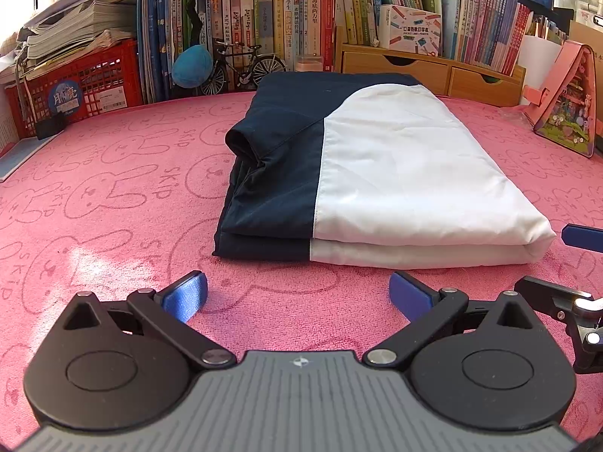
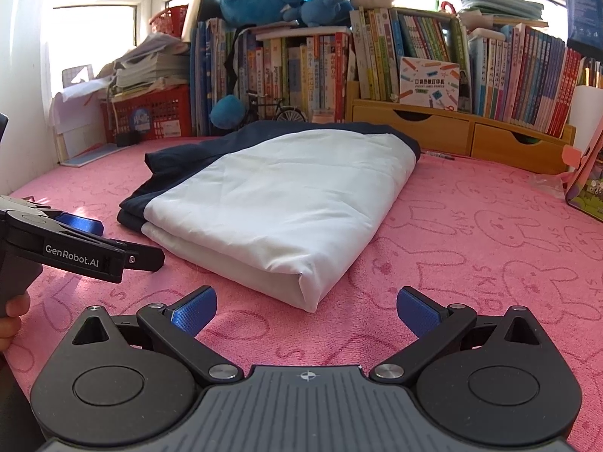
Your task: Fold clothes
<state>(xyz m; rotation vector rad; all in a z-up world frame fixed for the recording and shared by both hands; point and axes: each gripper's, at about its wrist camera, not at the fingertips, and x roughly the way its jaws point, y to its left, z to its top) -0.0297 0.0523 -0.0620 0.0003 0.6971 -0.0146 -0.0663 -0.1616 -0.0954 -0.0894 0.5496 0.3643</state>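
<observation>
A navy and white garment [image 1: 377,173] lies folded into a thick rectangle on the pink rabbit-print cloth [image 1: 113,196]. In the left wrist view my left gripper [image 1: 297,293] stands open just in front of the garment's near edge, nothing between its blue pads. The right wrist view shows the same folded garment [image 2: 286,196] with its white corner nearest. My right gripper [image 2: 307,310] is open too, a short way in front of that corner. The left gripper's body [image 2: 68,245] shows at the left edge of the right wrist view, held by a hand [image 2: 11,320].
Rows of books [image 1: 286,26] line the back. A red crate [image 1: 86,79] with stacked papers stands back left, wooden drawers [image 2: 463,132] back right, and a pink toy house [image 1: 569,101] at the right. A small model bicycle [image 1: 245,67] and a blue plush [image 1: 192,66] sit behind the garment.
</observation>
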